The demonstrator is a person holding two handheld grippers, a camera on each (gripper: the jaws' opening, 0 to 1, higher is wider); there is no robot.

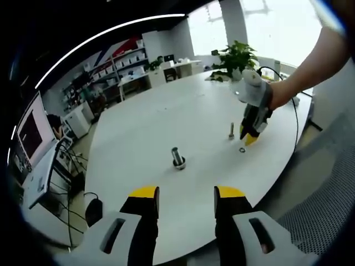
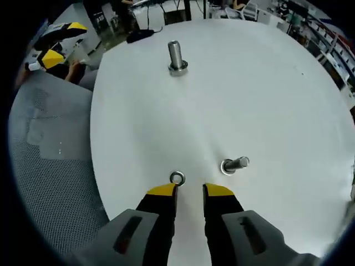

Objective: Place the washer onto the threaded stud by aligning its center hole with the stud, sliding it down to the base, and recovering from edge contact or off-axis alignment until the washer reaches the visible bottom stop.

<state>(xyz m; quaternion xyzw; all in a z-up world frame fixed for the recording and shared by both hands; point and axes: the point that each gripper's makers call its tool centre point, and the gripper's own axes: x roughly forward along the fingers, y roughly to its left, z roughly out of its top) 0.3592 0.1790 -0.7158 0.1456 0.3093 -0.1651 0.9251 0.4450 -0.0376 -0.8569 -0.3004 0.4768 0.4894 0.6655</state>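
A small metal washer (image 2: 177, 178) lies flat on the white round table (image 2: 233, 94), just ahead of my right gripper's (image 2: 190, 191) left fingertip. The jaws stand a little apart with nothing between them. A short thin stud (image 2: 234, 164) stands to the washer's right, apart from it. A thicker stud (image 2: 176, 57) with a wide base stands farther off, near the table's middle. In the left gripper view my left gripper (image 1: 187, 194) hangs open over the near table edge, the thick stud (image 1: 178, 158) ahead of it. The right gripper (image 1: 250, 136) points down by the washer (image 1: 242, 149) and the thin stud (image 1: 231, 131).
A grey mesh chair (image 2: 50, 144) sits off the table's edge beside the washer. A potted plant (image 1: 236, 55) stands at the table's far side. A monitor and cables (image 1: 33, 138) are off to the left, with shelves (image 1: 119, 69) behind.
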